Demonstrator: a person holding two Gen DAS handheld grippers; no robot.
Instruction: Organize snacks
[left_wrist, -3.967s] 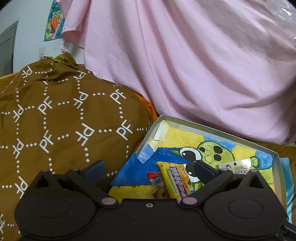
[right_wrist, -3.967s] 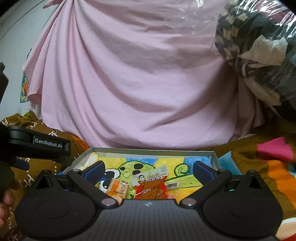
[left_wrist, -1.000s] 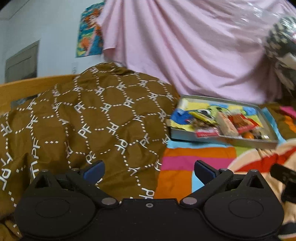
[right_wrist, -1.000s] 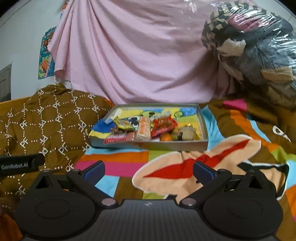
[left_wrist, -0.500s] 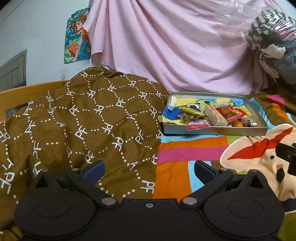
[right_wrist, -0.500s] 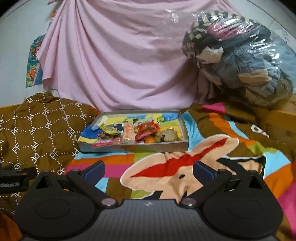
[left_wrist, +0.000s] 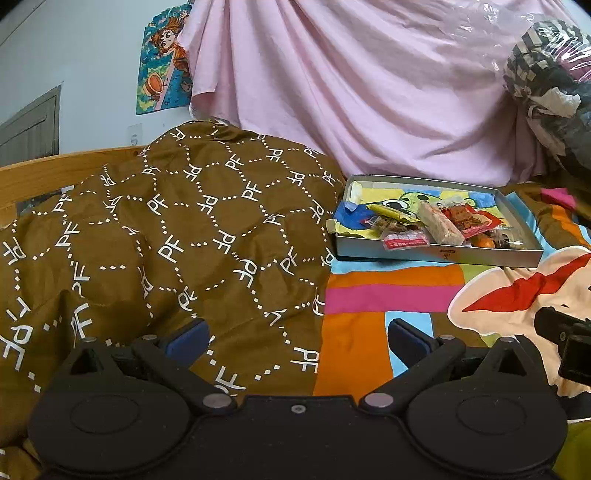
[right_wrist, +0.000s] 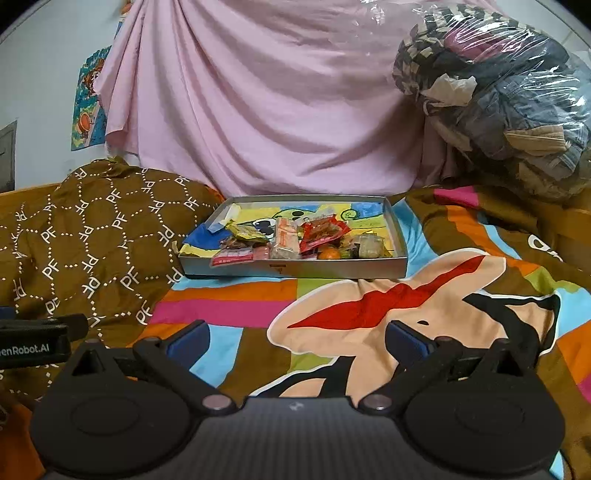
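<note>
Left wrist view: left hand-held gripper (left_wrist: 295, 338), jaws apart and empty, low over the brown patterned quilt (left_wrist: 177, 236); shallow box (left_wrist: 436, 254) of snack packets (left_wrist: 439, 225) well ahead on the bed, likely gathered there as tidy storage. Right wrist view: right hand-held gripper (right_wrist: 295, 338), jaws apart, empty, over the striped cartoon blanket (right_wrist: 388, 306); packets sit bunched at the box's (right_wrist: 295, 267) near wall.

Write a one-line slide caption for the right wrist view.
Open right gripper faces a shallow box of snacks on a colourful bedspread.

Bed (right_wrist: 229, 306) bears snack tray (right_wrist: 295, 268), brown quilt (right_wrist: 110, 240).
</note>
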